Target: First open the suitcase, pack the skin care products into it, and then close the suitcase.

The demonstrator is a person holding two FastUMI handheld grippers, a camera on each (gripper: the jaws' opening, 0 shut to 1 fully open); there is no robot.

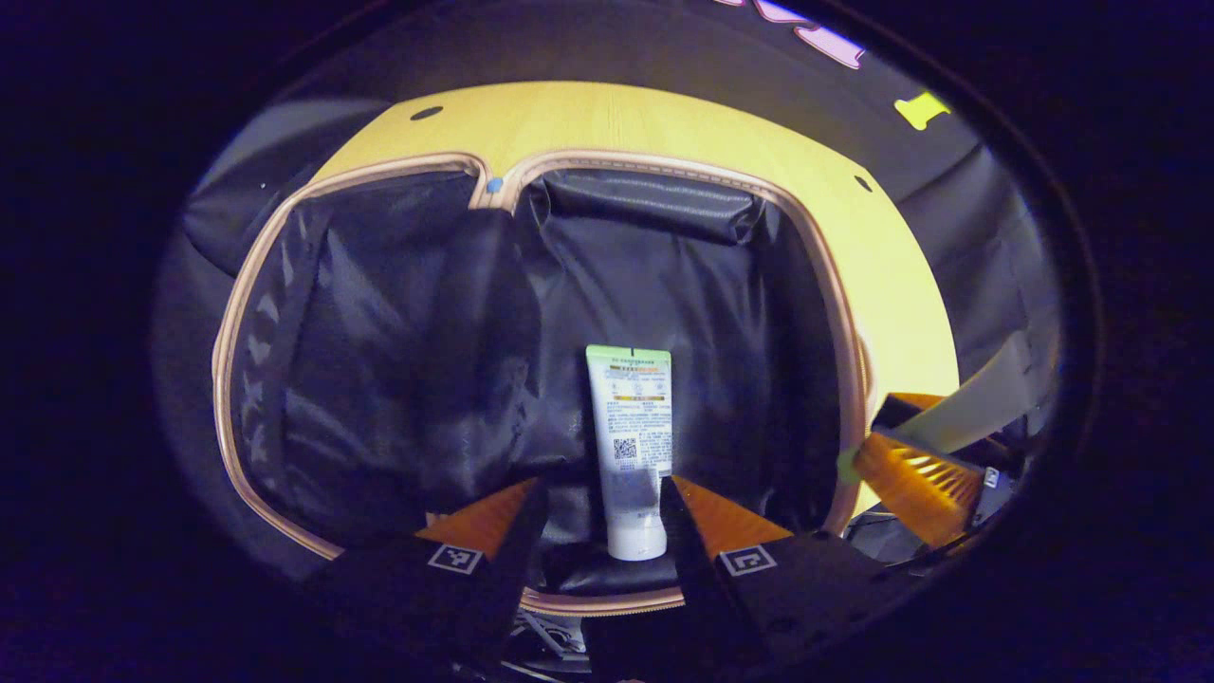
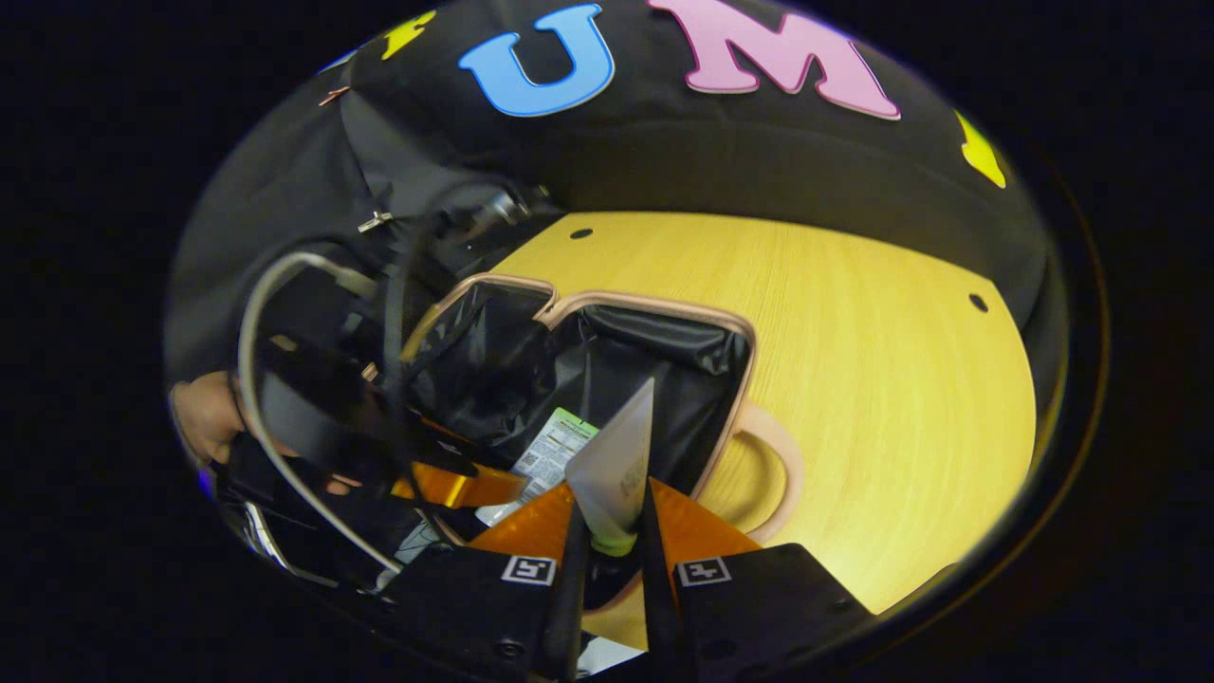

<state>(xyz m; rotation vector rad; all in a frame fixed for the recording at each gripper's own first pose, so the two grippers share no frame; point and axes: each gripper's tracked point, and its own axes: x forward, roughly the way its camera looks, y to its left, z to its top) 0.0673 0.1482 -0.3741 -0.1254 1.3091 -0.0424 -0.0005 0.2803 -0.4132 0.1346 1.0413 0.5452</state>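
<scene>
Left gripper (image 1: 600, 517): fingers spread apart, one on either side of the cap end of a white tube (image 1: 633, 446) that lies flat on the black lining of the open suitcase (image 1: 858, 379). Neither finger presses on it — judged to be a deposit just made, with the spread leaving room to back out without dragging the tube.

Right gripper (image 2: 612, 531): fingers clenched on a second tube (image 2: 618, 465), gripped near its green cap with the crimped end pointing forward over the near edge of the case. Held by the stiff cap end, presumably so the soft body does not fold.

Beyond it, in the right gripper view, the white tube (image 2: 555, 446) lies inside the right-hand compartment. Farther off, the case rests opened flat on a wooden table (image 2: 854, 360) — handle toward the bare tabletop. Packing is under way; closing remains.
</scene>
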